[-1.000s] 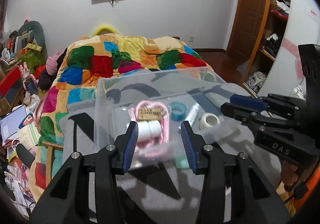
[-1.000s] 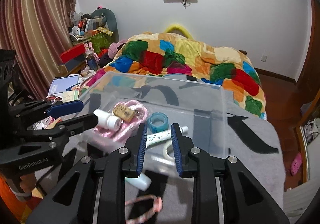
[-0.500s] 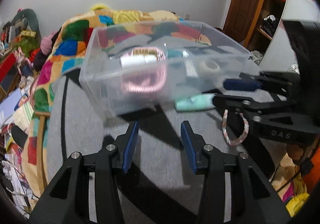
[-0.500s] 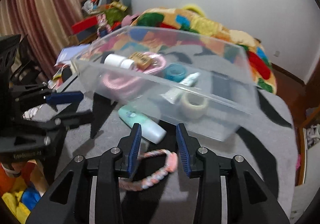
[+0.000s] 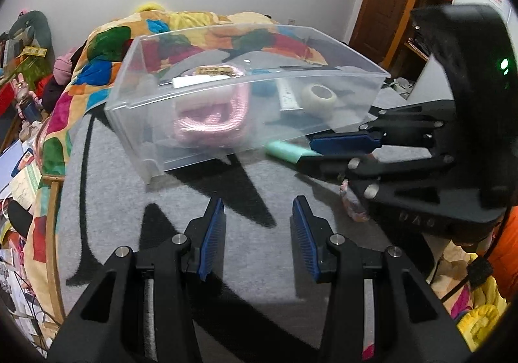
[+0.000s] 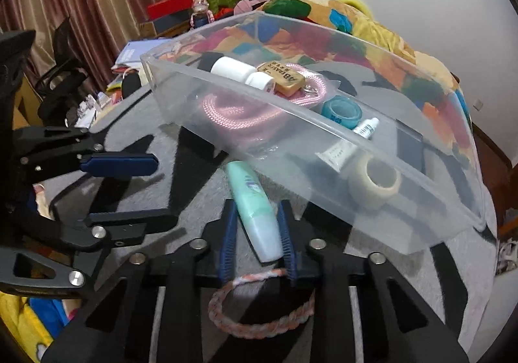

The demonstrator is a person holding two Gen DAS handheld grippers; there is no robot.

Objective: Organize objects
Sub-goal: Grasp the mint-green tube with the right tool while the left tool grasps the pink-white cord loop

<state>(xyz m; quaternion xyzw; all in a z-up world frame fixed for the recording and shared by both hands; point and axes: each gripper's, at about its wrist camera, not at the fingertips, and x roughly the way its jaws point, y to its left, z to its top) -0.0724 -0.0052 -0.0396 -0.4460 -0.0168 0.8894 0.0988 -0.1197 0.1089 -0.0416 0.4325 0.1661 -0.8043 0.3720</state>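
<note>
My right tongs (image 6: 257, 235) straddle the mint-green bottle (image 6: 254, 212), which lies on the grey desk (image 5: 259, 266) just outside the near wall of the clear bin (image 6: 323, 149). The bottle's long axis runs almost straight along my fingers, its pale base toward me and the far end tucked under the bin's overhanging rim. The jaws stand slightly apart, pads flanking the bottle; whether they already touch it I cannot tell, and I judge it not yet gripped. So the right side is plainly the nearer one. My left tongs (image 5: 257, 233) hang open and empty over bare desk, the bottle well off to their right, beside the bin's front corner. A braided bracelet (image 6: 259, 304) lies on the desk nearer me than the bottle (probably the next candidate). Inside the bin sit the pink cord (image 6: 233, 114), tape rolls and small bottles.
</note>
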